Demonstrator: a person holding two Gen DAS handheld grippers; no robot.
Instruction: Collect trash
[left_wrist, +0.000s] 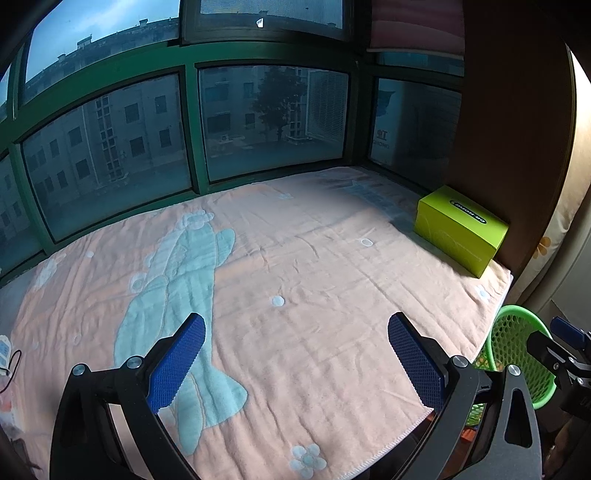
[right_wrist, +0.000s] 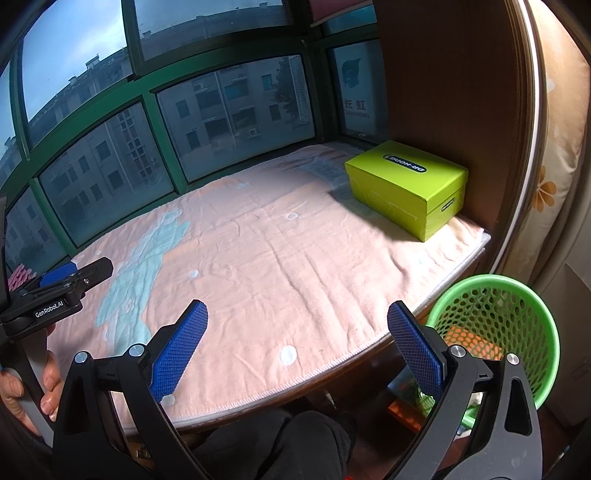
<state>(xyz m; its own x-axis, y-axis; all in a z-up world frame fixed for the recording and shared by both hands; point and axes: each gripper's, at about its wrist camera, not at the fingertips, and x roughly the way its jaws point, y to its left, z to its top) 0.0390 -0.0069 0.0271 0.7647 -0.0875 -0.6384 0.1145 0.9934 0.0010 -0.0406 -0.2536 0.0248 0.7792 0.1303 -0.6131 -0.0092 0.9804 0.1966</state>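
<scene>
Currently both grippers spread wide, empty: left gripper (left_wrist: 295, 354), right gripper (right_wrist: 297, 350) over pink blanket (right_wrist: 258, 258); green mesh wastebasket (right_wrist: 495, 288) at 3 o'clock, lime shoebox (right_wrist: 406, 184) at 1 o'clock.

Dim bluish daylight enters through the tinted windows (left_wrist: 266, 122). Warmer light falls on the pink blanket (left_wrist: 314, 295), its far edge shadowed. Fisheye distortion bends the frames, and corners are black.

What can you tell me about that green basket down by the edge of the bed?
The green basket is a round bin of what looks like plastic, its wall pierced all over with small holes under a solid rim. It stands upright below the edge of the pink blanket, apart from it, to the right. Something orange and some pale bits show through the holes; what they are is unclear. Neither hand-held gripper touches it.
</scene>
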